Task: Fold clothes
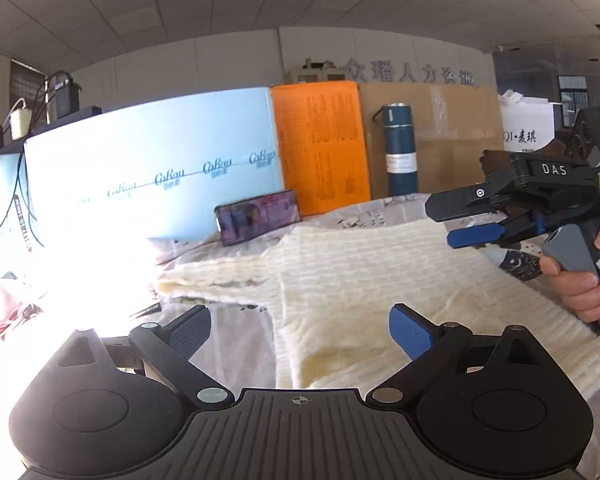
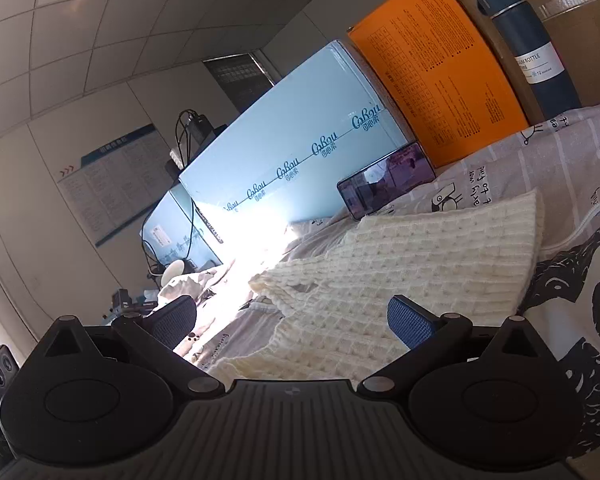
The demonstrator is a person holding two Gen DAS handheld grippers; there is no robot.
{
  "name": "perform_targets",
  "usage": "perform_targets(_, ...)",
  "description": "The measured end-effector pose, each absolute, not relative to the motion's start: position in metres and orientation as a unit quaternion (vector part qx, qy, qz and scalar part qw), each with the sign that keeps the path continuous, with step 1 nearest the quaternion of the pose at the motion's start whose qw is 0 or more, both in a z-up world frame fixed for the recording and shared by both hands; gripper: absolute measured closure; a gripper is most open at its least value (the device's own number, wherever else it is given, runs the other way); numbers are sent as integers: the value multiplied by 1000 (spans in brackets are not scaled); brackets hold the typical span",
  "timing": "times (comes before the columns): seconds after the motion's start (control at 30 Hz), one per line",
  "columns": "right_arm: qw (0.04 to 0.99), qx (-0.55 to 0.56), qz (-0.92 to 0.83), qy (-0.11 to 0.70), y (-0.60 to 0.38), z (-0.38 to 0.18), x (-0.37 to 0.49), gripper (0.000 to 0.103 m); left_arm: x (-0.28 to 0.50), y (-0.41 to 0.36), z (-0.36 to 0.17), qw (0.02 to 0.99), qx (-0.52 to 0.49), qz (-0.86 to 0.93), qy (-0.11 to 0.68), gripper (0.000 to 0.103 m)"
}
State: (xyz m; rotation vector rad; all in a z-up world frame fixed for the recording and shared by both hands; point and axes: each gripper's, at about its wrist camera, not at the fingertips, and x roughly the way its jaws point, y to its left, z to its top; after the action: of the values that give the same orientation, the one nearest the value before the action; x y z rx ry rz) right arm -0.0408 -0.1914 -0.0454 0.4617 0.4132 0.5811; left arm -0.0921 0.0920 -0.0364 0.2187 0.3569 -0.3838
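- Left hand-held gripper (image 1: 300, 332): pads spread wide, empty, poised just above near hem of cream knit sweater (image 1: 364, 276), probably readied for a pinch.
- Right hand-held gripper (image 2: 292, 320): likewise spread, empty, over sweater's near edge.
- Sweater: lying flat on printed bedsheet (image 2: 580, 152), sleeve extended leftward, unfolded.
- Beyond sweater: phone (image 1: 258, 216) propped against blue box (image 1: 152, 168); orange box (image 1: 320, 148); flask (image 1: 400, 148).

The cream sweater (image 1: 340, 276) is chunky, rough waffle knit. The printed bedsheet (image 2: 572, 152) is smooth matt cloth. The phone (image 2: 386, 186) screen looks glossy.
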Motion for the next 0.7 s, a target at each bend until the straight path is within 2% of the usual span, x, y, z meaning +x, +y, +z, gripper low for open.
perform_targets(0.17, 929, 112, 282, 211, -165, -46, -49, 0, -74, 90, -54, 948, 127, -179, 231, 4)
perform_targets(0.37, 924, 10, 277, 263, -137, -58, -49, 0, -73, 97, -48, 947, 122, -197, 222, 4)
perform_targets(0.53, 924, 32, 265, 275, -145, -61, -45, 0, -41, 121, -21, 954, 0, -215, 208, 4)
perform_targets(0.7, 923, 151, 255, 245, -179, -53, -40, 0, 41, 150, -21, 905, -202, -218, 305, 3)
